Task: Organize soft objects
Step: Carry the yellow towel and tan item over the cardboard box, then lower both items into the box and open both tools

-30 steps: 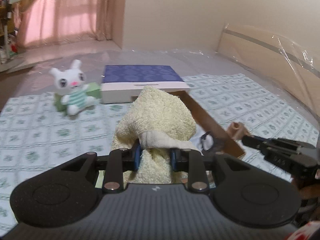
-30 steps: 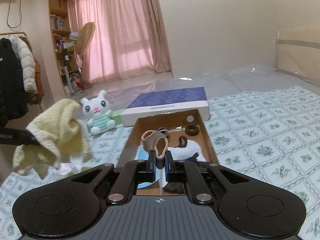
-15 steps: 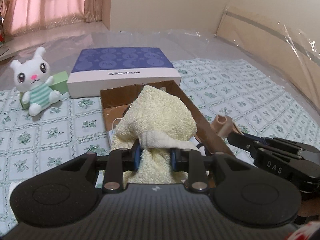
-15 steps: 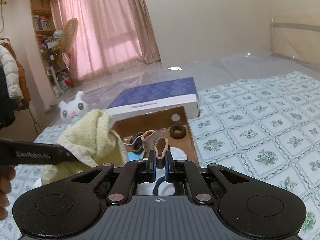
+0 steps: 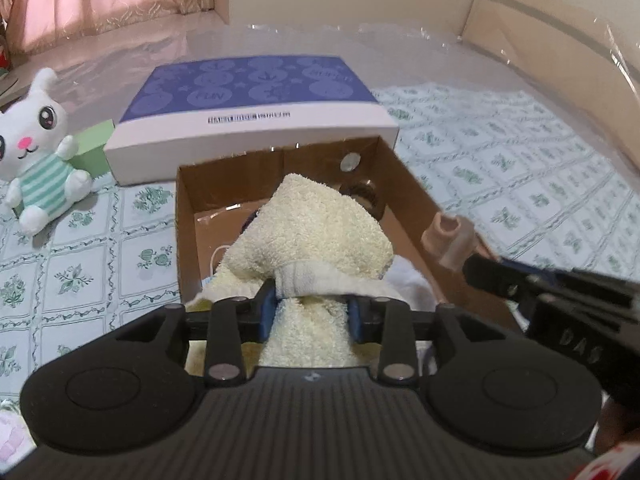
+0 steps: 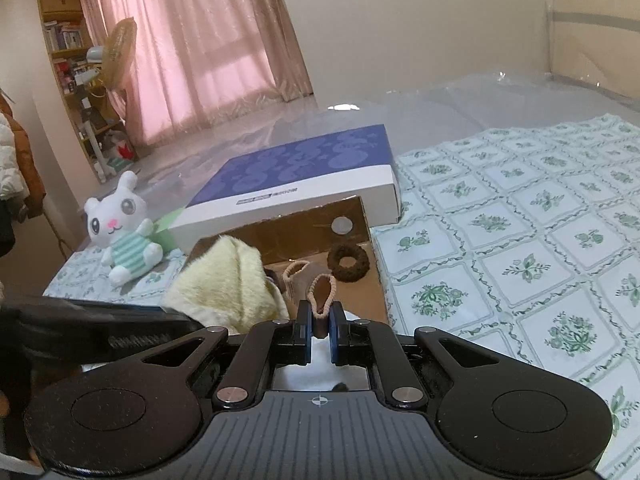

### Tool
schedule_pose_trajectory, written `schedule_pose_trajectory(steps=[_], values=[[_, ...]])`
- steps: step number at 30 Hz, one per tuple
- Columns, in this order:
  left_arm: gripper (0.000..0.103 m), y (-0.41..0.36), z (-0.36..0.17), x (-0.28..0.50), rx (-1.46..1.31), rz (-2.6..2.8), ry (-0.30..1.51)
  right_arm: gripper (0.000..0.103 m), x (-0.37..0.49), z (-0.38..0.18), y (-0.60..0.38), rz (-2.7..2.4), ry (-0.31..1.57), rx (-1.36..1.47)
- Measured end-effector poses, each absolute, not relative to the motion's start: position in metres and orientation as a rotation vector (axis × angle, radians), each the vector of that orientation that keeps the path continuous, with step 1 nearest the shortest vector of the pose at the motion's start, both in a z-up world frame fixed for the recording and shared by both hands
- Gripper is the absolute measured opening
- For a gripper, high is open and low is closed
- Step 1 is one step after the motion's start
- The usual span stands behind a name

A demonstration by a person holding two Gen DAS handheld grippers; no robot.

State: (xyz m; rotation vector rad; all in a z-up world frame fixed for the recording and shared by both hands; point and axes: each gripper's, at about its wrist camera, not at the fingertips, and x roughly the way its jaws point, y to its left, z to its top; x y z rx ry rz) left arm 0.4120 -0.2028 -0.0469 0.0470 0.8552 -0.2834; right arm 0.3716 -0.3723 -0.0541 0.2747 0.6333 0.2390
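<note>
My left gripper (image 5: 312, 310) holds a pale yellow towel (image 5: 316, 232) over the open cardboard box (image 5: 184, 232). Its jaws are opening, and the towel still fills the gap between the pads. In the right wrist view the towel (image 6: 224, 280) hangs over the near left part of the box (image 6: 280, 232). My right gripper (image 6: 320, 320) is shut on a beige hair tie (image 6: 322, 292) above the box's near end. In the left wrist view that tie (image 5: 450, 236) sits at the right gripper's tip by the right wall. The towel hides much of the box floor.
A brown scrunchie (image 6: 348, 262) and another beige tie (image 6: 294, 270) lie inside the box. A flat box with a blue lid (image 5: 256, 92) stands just behind it. A white plush rabbit (image 5: 36, 152) leans on a green block (image 5: 94, 148) to the left, on the patterned bedcover.
Both grippers have moved forward and down over the cardboard box, carrying the towel and the hair tie. The left jaws stand slightly wider than before.
</note>
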Motion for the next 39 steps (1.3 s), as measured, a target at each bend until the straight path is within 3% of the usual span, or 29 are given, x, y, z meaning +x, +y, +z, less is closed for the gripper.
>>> schedule_pose_trajectory(steps=[10,21,22,24,26,39], values=[[0.037,-0.207,-0.079,0.424,0.09,-0.288,0.896,0.008,0.395,-0.065,-0.372,0.245,0.675,0.269],[0.056,-0.201,-0.071,0.414,0.149,-0.312,0.874,0.01,0.408,-0.076,-0.368,0.237,0.711,0.266],[0.062,-0.2,-0.068,0.41,0.156,-0.313,0.871,0.013,0.408,-0.076,-0.367,0.237,0.71,0.263],[0.064,-0.197,-0.062,0.403,0.163,-0.321,0.853,0.04,0.41,-0.077,-0.366,0.229,0.723,0.257],[0.064,-0.195,-0.056,0.395,0.17,-0.333,0.845,0.056,0.407,-0.077,-0.367,0.224,0.719,0.259],[0.064,-0.163,-0.019,0.335,0.067,-0.352,0.813,0.06,0.346,-0.05,-0.384,0.257,0.714,0.325]])
